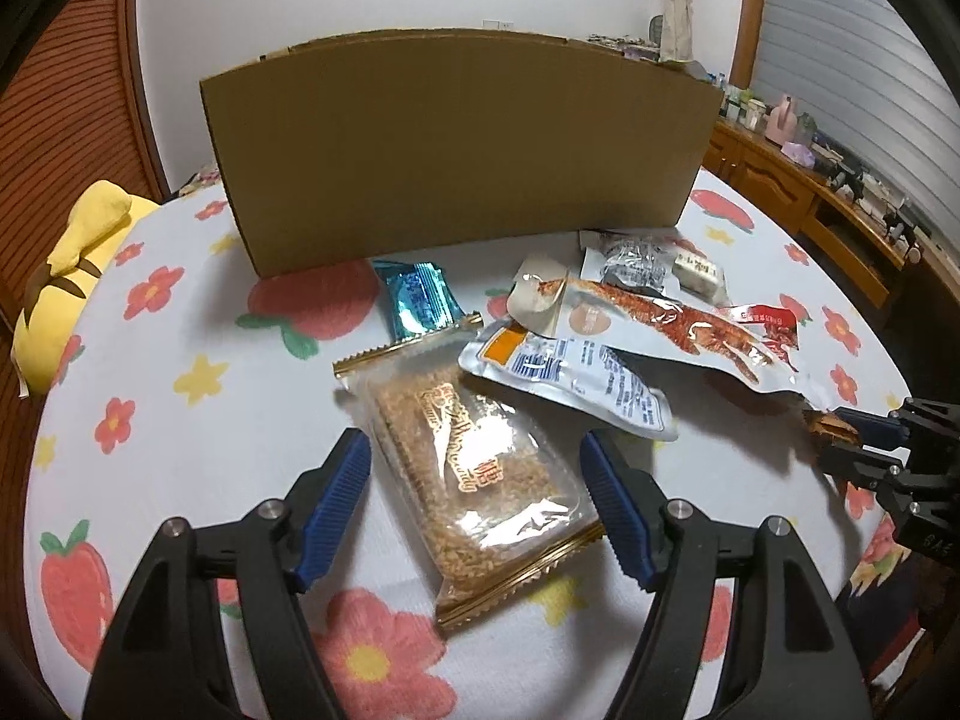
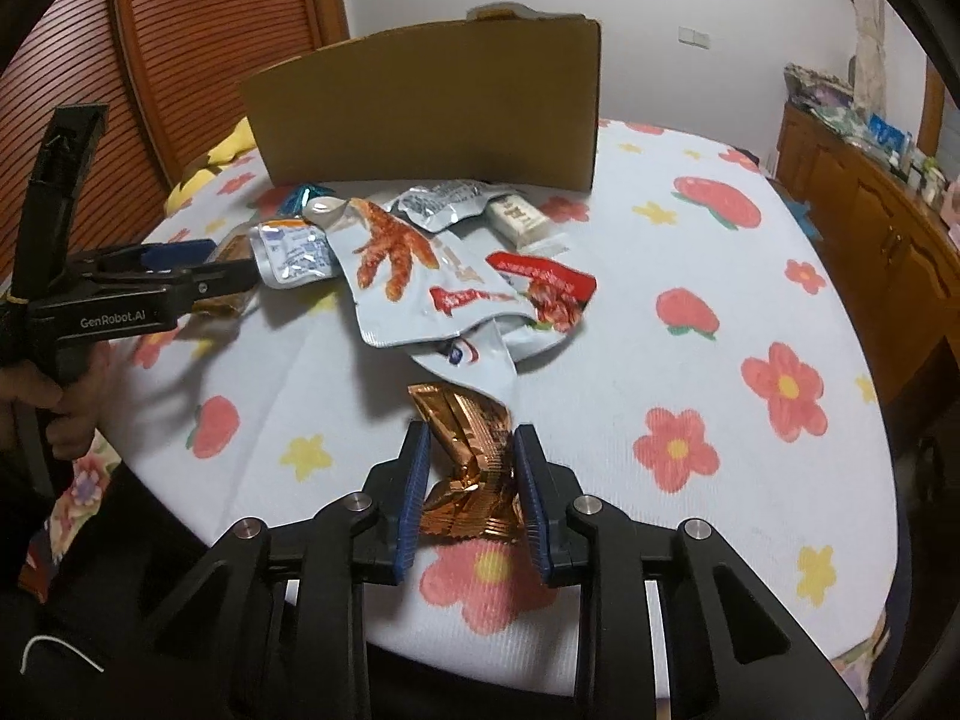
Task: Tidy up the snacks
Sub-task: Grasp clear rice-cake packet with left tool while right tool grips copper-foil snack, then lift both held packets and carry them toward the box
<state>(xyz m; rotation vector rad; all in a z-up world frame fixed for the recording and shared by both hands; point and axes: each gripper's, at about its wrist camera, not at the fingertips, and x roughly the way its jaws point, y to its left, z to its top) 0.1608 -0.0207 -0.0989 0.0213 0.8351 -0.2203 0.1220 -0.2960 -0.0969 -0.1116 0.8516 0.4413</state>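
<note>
My left gripper is open, its blue fingers on either side of a clear packet of brown sesame candy lying on the floral cloth. My right gripper is shut on a crumpled copper-foil snack, and shows at the right edge of the left wrist view. Loose snacks lie before the cardboard box: a teal packet, a white barcode pouch, a chicken-feet pouch, a red-printed pouch, a silver pouch and a small white bar.
The round table has a white cloth with flowers and strawberries. A yellow plush toy sits at its left edge. A wooden sideboard with clutter stands to the right. A slatted wooden door is behind left.
</note>
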